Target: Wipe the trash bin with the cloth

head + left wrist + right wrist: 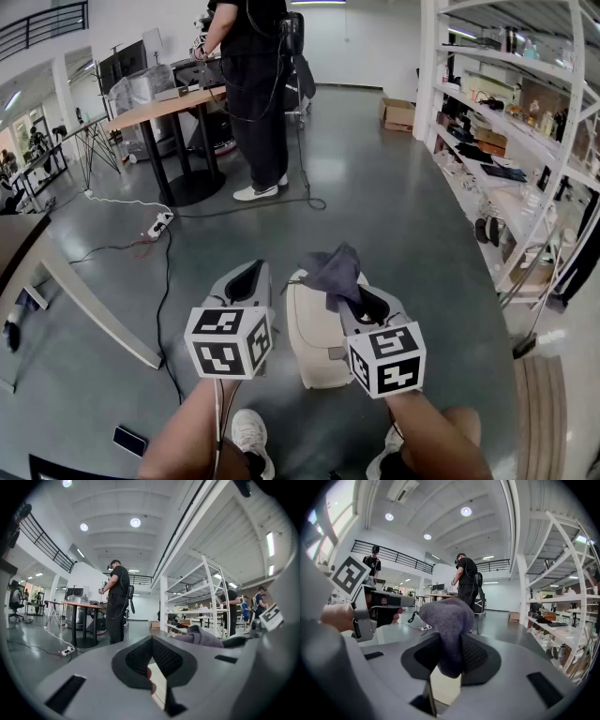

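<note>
Right gripper [352,295] [450,654]: jaws clamped on cloth [333,270] [445,620], a grey-purple wad. One end is pinched between the dark pads; the rest bulges up and forward past the jaw tips. In the head view the cloth covers those tips.

Cloth sits over the top far edge of bin [314,342]. Whether it presses on the bin or hangs just above it cannot be told.

Bin: cream, standing on grey floor [394,216], directly below the right gripper. Its top is mostly hidden by gripper and cloth, so its contents cannot be seen. A sliver of cream shows through the gap under each gripper's jaws in both gripper views.

Left gripper [246,281] [152,654]: jaws together, nothing between them, held just left of the bin and level with the right one. Contact with the bin cannot be made out.

Farther out: a person [253,94] stands at a table [164,105], cut off above the shoulders in the head view. Power strip [159,223] lies on the floor near the table. Box [398,112] sits by the far wall. White shelves [506,141] on the right hold many small items, too small to name.
</note>
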Demonstrator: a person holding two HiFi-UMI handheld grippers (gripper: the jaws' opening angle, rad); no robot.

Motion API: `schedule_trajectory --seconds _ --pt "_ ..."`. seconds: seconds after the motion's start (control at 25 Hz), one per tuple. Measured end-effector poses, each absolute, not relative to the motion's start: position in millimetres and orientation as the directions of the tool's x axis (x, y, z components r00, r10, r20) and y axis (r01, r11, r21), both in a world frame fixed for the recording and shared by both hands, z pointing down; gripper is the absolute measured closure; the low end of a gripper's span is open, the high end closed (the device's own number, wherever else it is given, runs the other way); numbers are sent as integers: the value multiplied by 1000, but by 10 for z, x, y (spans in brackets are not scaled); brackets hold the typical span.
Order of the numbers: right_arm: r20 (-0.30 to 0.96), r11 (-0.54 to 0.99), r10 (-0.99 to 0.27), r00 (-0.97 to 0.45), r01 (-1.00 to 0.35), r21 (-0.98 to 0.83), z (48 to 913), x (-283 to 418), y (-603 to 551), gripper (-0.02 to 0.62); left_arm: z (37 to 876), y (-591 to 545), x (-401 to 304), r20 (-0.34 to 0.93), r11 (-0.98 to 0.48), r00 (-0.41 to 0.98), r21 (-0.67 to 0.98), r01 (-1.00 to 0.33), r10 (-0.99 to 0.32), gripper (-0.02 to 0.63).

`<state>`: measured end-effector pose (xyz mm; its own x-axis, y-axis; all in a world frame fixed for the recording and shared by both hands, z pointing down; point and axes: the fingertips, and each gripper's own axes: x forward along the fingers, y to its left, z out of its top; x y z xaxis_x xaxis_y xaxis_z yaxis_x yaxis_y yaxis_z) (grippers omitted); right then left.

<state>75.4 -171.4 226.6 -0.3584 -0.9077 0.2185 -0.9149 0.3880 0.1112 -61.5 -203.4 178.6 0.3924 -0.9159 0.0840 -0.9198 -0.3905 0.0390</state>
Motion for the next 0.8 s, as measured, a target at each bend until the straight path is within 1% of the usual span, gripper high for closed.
schedule_trajectory --seconds 0.12,0.2,0.36,0.52,0.68,0.8 --pt "297 410 -880 -371 -909 79 2411 694 -2122 492 1887 -2369 -716 104 -397 408 114 -911 -907 607" --pt "341 415 -862 -376 -909 47 2514 648 -2403 492 1950 -2592 -764 109 -405 419 133 -905 -901 607" --pt "421 408 -830 -367 -913 9 2772 529 -2920 492 2086 -2920 -841 137 -403 416 116 -908 -899 607" --pt "516 415 -778 -357 -910 -3 3140 444 -3285 492 2273 -3069 -879 191 -389 405 114 -914 -894 607" --pt "588 435 -722 -366 -900 -28 3405 345 -3473 492 2377 -3093 -891 231 -396 403 79 -915 -885 607" --pt "645 458 -679 -352 -889 -3 3577 268 -3529 492 2386 -3104 -935 227 -391 404 99 -915 -886 607"
